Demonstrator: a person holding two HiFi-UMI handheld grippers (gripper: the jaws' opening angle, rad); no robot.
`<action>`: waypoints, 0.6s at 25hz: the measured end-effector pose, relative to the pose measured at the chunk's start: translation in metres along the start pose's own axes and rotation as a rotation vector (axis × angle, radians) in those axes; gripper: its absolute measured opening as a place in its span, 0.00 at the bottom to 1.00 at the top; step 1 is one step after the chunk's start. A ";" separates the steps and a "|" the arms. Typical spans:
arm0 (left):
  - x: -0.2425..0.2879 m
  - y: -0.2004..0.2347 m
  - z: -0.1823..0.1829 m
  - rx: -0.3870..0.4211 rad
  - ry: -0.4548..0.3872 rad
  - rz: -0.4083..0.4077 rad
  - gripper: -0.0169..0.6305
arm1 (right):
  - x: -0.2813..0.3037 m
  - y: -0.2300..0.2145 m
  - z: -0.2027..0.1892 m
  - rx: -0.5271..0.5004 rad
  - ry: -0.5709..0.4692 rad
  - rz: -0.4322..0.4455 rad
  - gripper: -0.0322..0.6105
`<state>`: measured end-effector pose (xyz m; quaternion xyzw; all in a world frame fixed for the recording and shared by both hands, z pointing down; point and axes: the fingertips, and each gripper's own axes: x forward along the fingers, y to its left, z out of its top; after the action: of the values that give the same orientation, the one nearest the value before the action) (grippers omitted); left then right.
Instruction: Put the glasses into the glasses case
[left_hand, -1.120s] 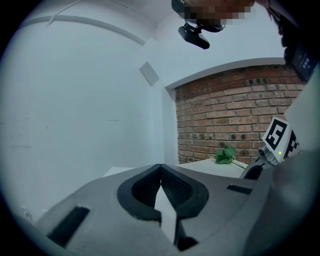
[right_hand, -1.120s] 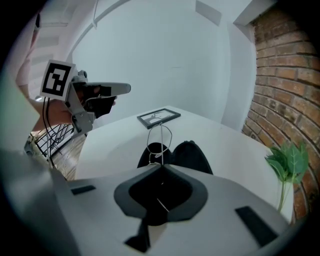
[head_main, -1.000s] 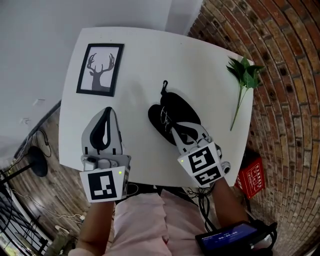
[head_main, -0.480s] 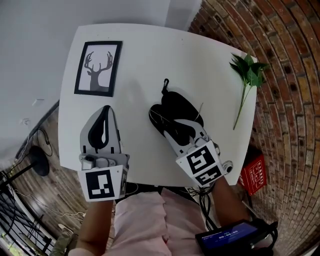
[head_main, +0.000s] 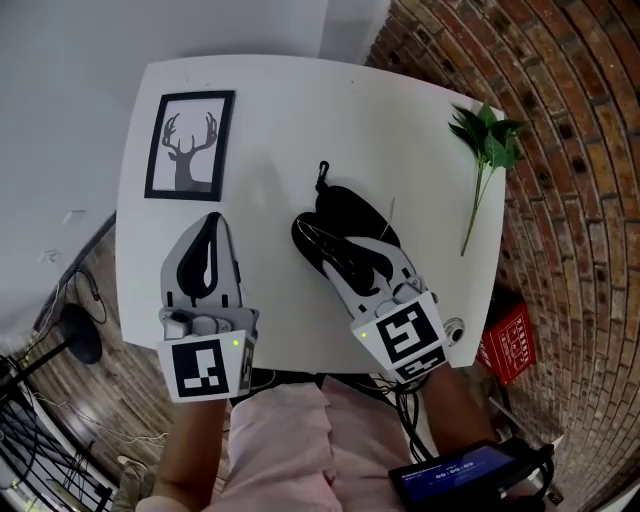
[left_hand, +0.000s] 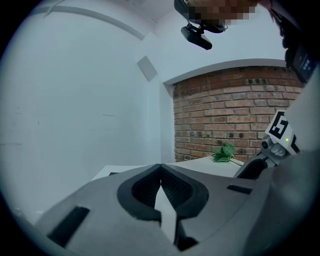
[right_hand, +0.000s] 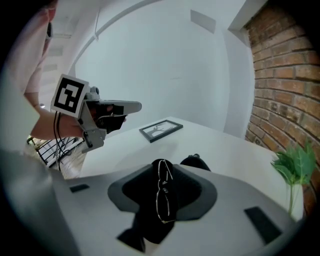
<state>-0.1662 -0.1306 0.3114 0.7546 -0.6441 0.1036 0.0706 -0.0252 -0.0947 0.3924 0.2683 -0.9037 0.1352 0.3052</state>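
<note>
Glasses (right_hand: 162, 194) lie between just-opened fingers (right_hand: 85, 210) of right gripper (right_hand: 164, 172), seemingly untouched, atop case (head_main: 350, 215).

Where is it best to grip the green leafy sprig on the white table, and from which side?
Probably by the bare thin stem of the green leafy sprig, below the leaves. Come from above, jaws across the stem: it lies flat on the white table, and leaves would crush.

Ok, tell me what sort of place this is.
Probably an indoor room, home- or studio-like: a white table stands beside an exposed brick wall, with a framed deer picture and a leafy sprig lying on it as decoration.
</note>
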 end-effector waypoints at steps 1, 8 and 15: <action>0.001 -0.001 0.000 0.002 0.002 -0.005 0.03 | -0.003 -0.004 0.000 0.004 -0.005 -0.016 0.25; 0.015 -0.020 0.014 0.007 -0.014 -0.048 0.03 | -0.031 -0.042 -0.001 0.070 -0.030 -0.153 0.26; 0.028 -0.035 0.013 0.035 -0.015 -0.099 0.03 | -0.047 -0.077 -0.027 0.156 0.008 -0.254 0.34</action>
<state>-0.1265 -0.1551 0.3064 0.7873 -0.6047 0.1058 0.0577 0.0628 -0.1285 0.3903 0.4026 -0.8481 0.1664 0.3016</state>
